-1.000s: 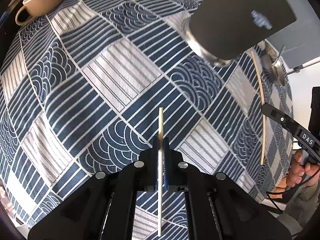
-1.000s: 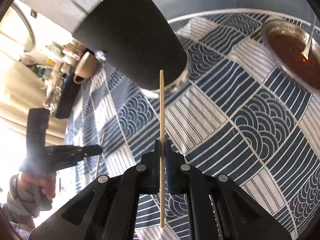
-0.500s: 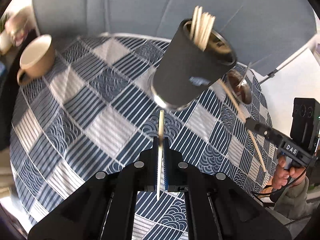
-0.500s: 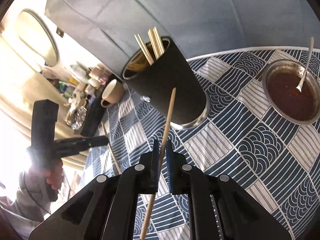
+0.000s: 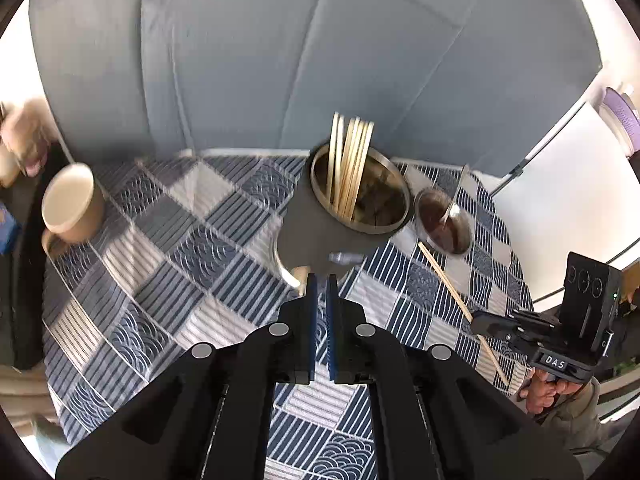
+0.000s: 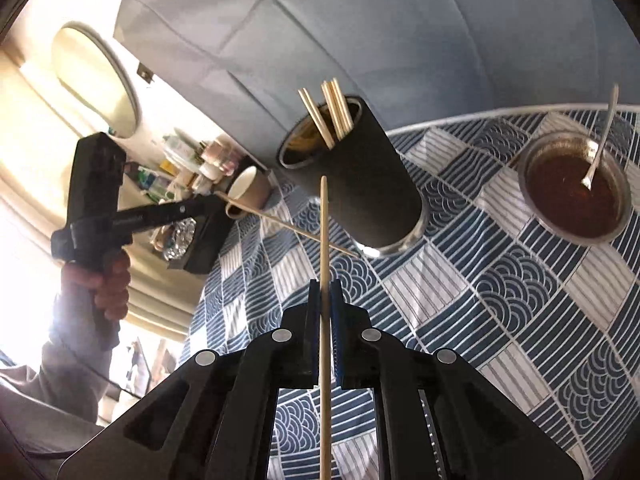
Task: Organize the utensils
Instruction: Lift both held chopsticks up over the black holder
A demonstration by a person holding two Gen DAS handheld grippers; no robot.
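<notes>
Both claws are clamped on a chopstick each. Right claw (image 6: 325, 286) pinches one chopstick (image 6: 324, 240) pointing to 12 o'clock at the black holder (image 6: 360, 184). Left claw (image 6: 218, 202) grips the other chopstick (image 6: 288, 229), out at 9 o'clock. Holder stands on the checked surface (image 6: 500, 300), more chopsticks inside; sauce bowl (image 6: 576, 192) at 2 o'clock.

chopstick in right gripper (image 6: 324, 240): lower end cut off by the picture's bottom edge
chopstick in left gripper (image 6: 288, 229): edge-on, unseen in left wrist view
mug (image 5: 72, 202): blurred
shelf clutter (image 6: 188, 160): too small to tell
</notes>
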